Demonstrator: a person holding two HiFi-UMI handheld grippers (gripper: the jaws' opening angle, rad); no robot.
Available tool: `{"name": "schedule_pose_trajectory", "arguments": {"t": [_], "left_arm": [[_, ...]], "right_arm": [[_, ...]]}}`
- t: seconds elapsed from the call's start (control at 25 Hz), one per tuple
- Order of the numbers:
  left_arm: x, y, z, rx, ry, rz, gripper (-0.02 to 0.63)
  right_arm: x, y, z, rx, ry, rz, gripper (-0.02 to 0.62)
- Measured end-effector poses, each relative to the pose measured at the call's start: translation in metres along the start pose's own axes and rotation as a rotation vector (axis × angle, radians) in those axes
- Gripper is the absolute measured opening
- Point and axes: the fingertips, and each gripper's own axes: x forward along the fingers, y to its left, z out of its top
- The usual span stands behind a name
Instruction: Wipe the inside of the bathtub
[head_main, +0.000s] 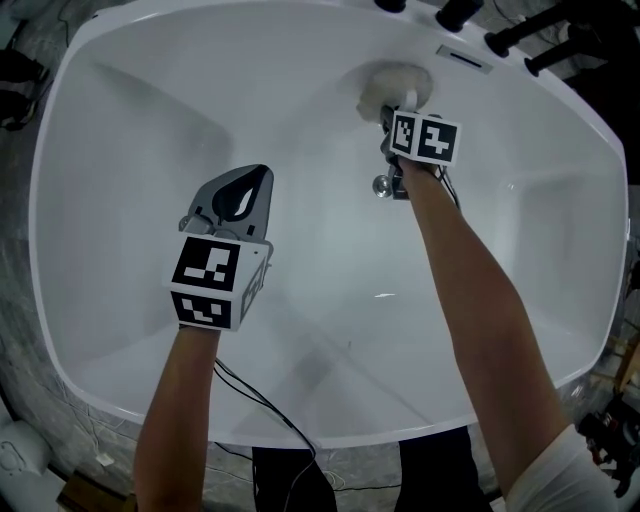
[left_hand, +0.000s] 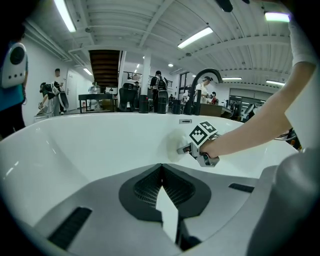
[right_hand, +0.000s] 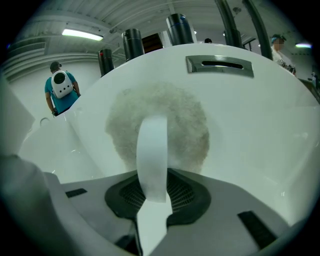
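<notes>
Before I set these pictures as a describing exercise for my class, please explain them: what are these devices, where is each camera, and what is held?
A person leans over a white bathtub with a hand-held two-jaw gripper in each hand. The black-and-white marker cubes are part of the grippers. The head view looks down from a camera on the person's head. The other two pictures come from cameras riding on each gripper, looking along its jaws. The right gripper is shut on the white strap of a round fluffy wiping pad. The pad lies against the tub's end wall, below the overflow slot. The left gripper is shut on nothing and hangs over the tub.
</notes>
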Motion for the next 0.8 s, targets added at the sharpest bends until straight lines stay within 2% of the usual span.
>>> {"name": "schedule_pose_trajectory", "arguments": {"t": [0.8], "left_arm": [[-0.035, 0.094, -0.023, -0.015, 0.001, 0.02, 0.012]], "right_arm": [[0.054, 0.155, 0.015, -0.013, 0.023, 0.139, 0.098]]}}
